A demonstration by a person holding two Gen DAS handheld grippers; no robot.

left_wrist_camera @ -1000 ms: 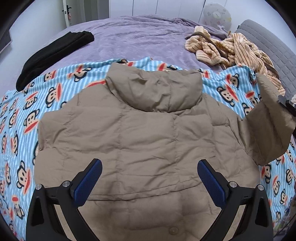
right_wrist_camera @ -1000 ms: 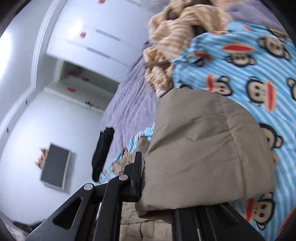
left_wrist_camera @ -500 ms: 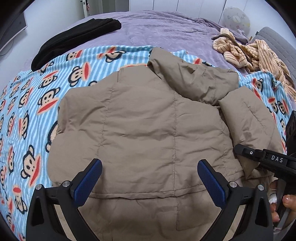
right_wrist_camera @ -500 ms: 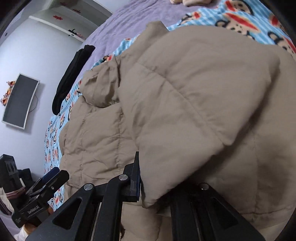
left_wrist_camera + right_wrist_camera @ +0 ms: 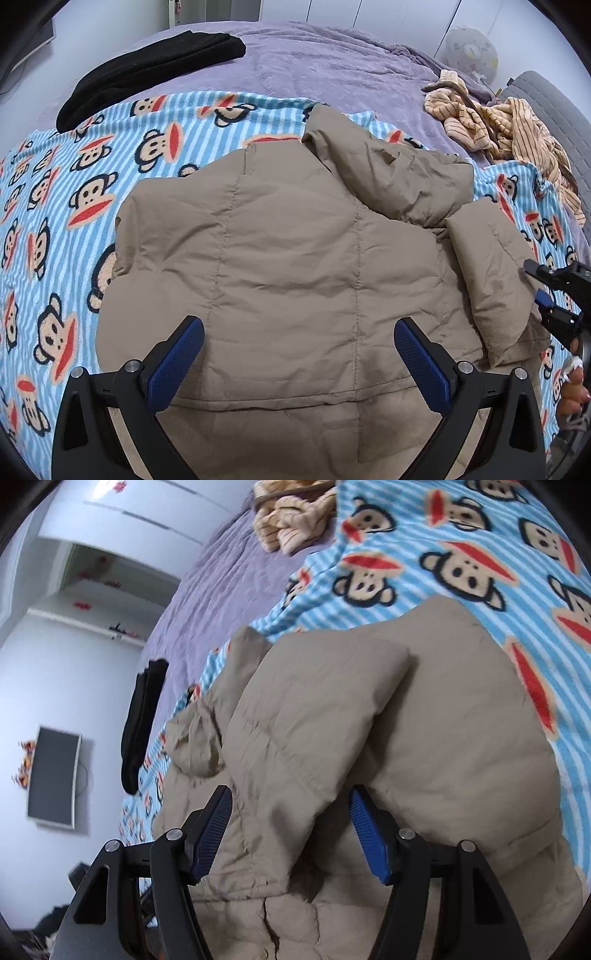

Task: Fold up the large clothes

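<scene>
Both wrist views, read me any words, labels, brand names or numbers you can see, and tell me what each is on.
No readable text in either view.
Red marks on the white wardrobe doors: too blurred to read.
Small pattern on the round white ball: too small to read.
Tan quilted puffer jacket and blue striped monkey-print blanket: pictures only, no lettering.

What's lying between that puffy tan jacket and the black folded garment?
In the left wrist view, only the monkey-print striped blue blanket lies between the tan jacket and black garment.
</scene>
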